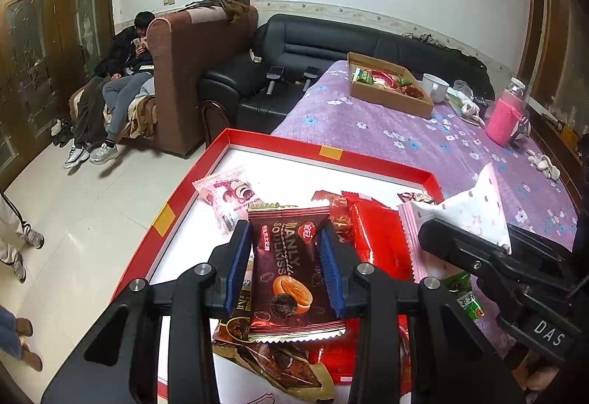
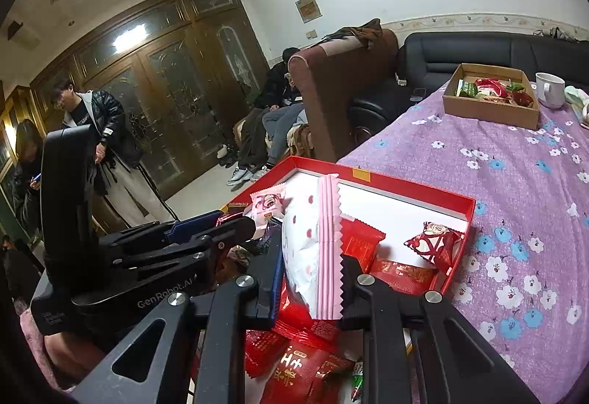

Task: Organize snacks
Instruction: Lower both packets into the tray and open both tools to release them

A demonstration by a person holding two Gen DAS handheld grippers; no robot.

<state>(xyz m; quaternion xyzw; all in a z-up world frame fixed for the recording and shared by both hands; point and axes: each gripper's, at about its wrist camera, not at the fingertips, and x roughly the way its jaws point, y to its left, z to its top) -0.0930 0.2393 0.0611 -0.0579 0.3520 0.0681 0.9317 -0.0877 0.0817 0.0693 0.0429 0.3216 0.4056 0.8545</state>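
My left gripper (image 1: 285, 249) is shut on a dark brown cookie packet (image 1: 291, 268), held above the red tray (image 1: 331, 153) of snacks. My right gripper (image 2: 311, 260) is shut on a white and pink spotted packet (image 2: 313, 249), also seen at the right of the left wrist view as the spotted packet (image 1: 475, 205). Below both lie several red packets (image 1: 379, 242) and a pink cartoon packet (image 1: 226, 194). A red-and-white sweet packet (image 2: 434, 244) sits in the tray's right corner. The left gripper's body (image 2: 140, 257) crosses the right wrist view at the left.
The tray rests on a purple flowered cloth (image 1: 423, 135). A brown cardboard box (image 1: 390, 84) of snacks stands at the far end with a white mug (image 1: 436, 85) and a pink-sleeved bottle (image 1: 506, 113). Sofas and people are beyond the table's left edge.
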